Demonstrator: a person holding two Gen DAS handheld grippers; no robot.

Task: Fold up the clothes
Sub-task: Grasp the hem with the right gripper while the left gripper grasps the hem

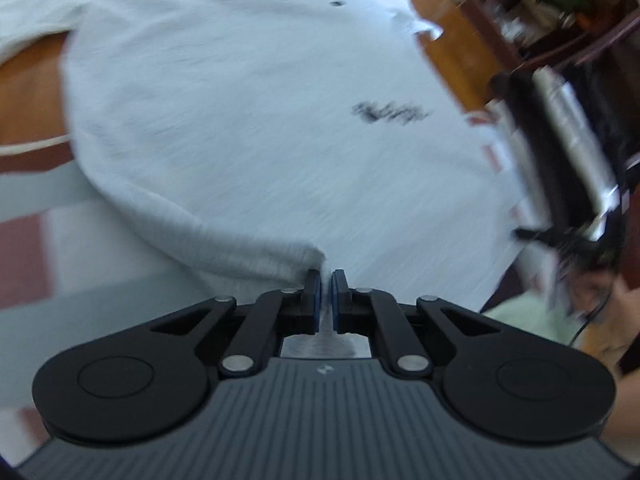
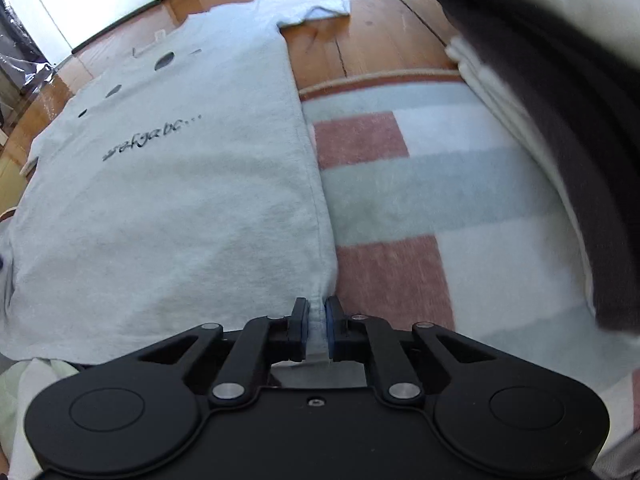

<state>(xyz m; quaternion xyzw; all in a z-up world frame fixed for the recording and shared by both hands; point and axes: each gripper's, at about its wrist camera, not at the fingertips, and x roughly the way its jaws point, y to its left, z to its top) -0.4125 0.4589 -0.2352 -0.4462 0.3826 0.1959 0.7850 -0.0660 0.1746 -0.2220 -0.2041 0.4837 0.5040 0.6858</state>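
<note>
A light grey T-shirt [image 1: 260,120] with dark print lies spread flat, partly on a checked rug and partly on wood floor. In the left wrist view my left gripper [image 1: 326,280] is at the shirt's near hem corner, jaws shut with a sliver of cloth between the blue pads; the picture is blurred. In the right wrist view the same T-shirt [image 2: 180,200] stretches away from me, its side seam running up the middle. My right gripper [image 2: 317,308] is shut on the other hem corner, and a strip of grey fabric shows pinched between its pads. One sleeve [image 2: 320,8] lies far off on the floor.
The rug [image 2: 400,184] has pink, grey and white squares, with wood floor [image 2: 380,32] beyond it. A stack of folded black and white clothes [image 2: 540,80] lies at the right. A blurred black and silver device [image 1: 568,152] and a dark shelf [image 1: 560,0] stand right of the shirt.
</note>
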